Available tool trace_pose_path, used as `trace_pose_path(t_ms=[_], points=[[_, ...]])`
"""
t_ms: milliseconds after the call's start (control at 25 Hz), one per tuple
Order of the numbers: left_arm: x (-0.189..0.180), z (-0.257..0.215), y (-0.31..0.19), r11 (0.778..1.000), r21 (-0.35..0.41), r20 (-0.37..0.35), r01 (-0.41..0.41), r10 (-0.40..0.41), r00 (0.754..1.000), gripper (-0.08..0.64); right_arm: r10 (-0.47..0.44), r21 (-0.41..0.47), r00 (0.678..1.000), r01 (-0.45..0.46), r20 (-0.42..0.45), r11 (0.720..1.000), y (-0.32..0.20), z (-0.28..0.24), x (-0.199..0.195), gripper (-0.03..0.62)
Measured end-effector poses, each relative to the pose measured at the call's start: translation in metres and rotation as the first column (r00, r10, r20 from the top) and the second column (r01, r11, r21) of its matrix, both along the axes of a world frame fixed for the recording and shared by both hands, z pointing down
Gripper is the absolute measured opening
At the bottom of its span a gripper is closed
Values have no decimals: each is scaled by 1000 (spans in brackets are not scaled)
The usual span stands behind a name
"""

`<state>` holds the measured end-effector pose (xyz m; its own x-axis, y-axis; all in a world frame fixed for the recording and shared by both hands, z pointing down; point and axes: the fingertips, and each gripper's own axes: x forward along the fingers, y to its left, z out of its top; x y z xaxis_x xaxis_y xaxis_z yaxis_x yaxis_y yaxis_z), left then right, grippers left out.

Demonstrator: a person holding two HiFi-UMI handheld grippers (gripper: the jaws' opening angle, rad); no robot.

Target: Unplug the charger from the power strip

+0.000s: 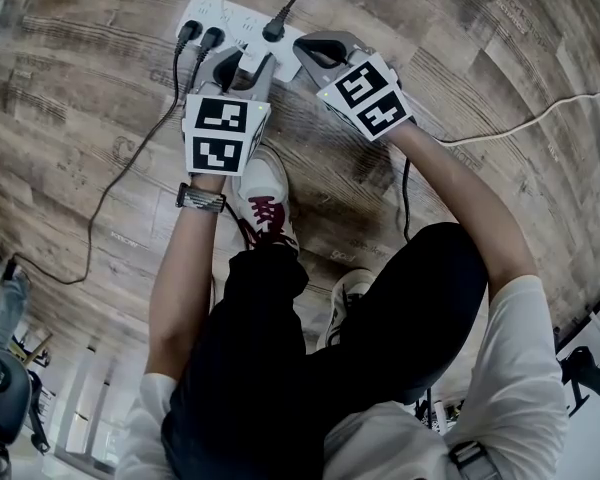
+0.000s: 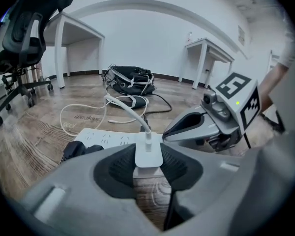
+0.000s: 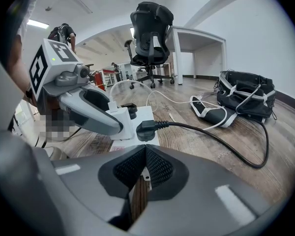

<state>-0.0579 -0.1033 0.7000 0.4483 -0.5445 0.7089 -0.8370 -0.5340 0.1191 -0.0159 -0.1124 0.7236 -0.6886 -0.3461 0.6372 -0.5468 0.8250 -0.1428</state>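
A white power strip [image 1: 225, 18] lies on the wood floor with three black plugs in it. A white charger [image 2: 148, 145] with a white cable stands upright at the strip's [image 2: 108, 137] near end. My left gripper [image 2: 148, 155] is shut on the charger, one pad on each side; from the head view this gripper [image 1: 244, 66] sits over the strip's edge. My right gripper [image 1: 314, 52] is beside it at the strip's right end, with its jaws shut and nothing between them [image 3: 145, 152]. The strip [image 3: 137, 124] and a black plug [image 3: 145, 130] lie just ahead of it.
A black bag [image 2: 130, 80] and loose white cables [image 2: 83, 117] lie on the floor beyond the strip. An office chair [image 3: 151, 33] and white desks [image 2: 206, 50] stand further off. A black cord [image 3: 221, 141] runs right from the strip. The person's shoes [image 1: 265, 198] are just behind the grippers.
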Motion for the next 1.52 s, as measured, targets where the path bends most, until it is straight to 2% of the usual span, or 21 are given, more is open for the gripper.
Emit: trace_pose_path(t_ms=[120,440,560,800,920,1040,1200,1280,1400,1440,1520], points=[[1,-4,-1,1000,17,3,-11,10,1000,140,-2,3,1000,2,-2,1000,0,1,1,3],[-6,-8,-2,997,-31,-114,72,-75,991,140,7,-6,1000,-7,-1,1000,-1,0,1,3],[-12,-10,-3,995,-34,-134,99,-102,986,140,9,-12,1000,-9,-1,1000,-1,0,0,3],[-15,-17,-7,995,-7,-142,99,-99,985,140,10,-12,1000,-10,-6,1000,-1,0,-1,3],[-8,-19,-6,996,-32,-195,88,-93,976,141,9,-12,1000,-9,-8,1000,-1,0,0,3],[5,-19,-1,992,-109,-303,64,-95,948,141,7,-14,1000,-7,-9,1000,0,0,1,3],[8,-10,3,975,-209,-380,72,-149,913,141,6,-15,1000,-6,-11,1000,0,0,1,3],[7,-7,4,957,-277,-450,82,-205,869,141,7,-14,1000,-7,-8,1000,0,0,1,3],[9,-6,2,924,-371,-548,91,-298,781,141,8,-12,1000,-8,-2,1000,-1,0,0,3],[9,-5,2,917,-387,-559,94,-315,767,141,8,-11,1000,-8,0,1000,-1,0,0,3],[9,-2,2,913,-397,-559,97,-324,763,143,9,-10,1000,-9,3,1000,-1,0,0,3]])
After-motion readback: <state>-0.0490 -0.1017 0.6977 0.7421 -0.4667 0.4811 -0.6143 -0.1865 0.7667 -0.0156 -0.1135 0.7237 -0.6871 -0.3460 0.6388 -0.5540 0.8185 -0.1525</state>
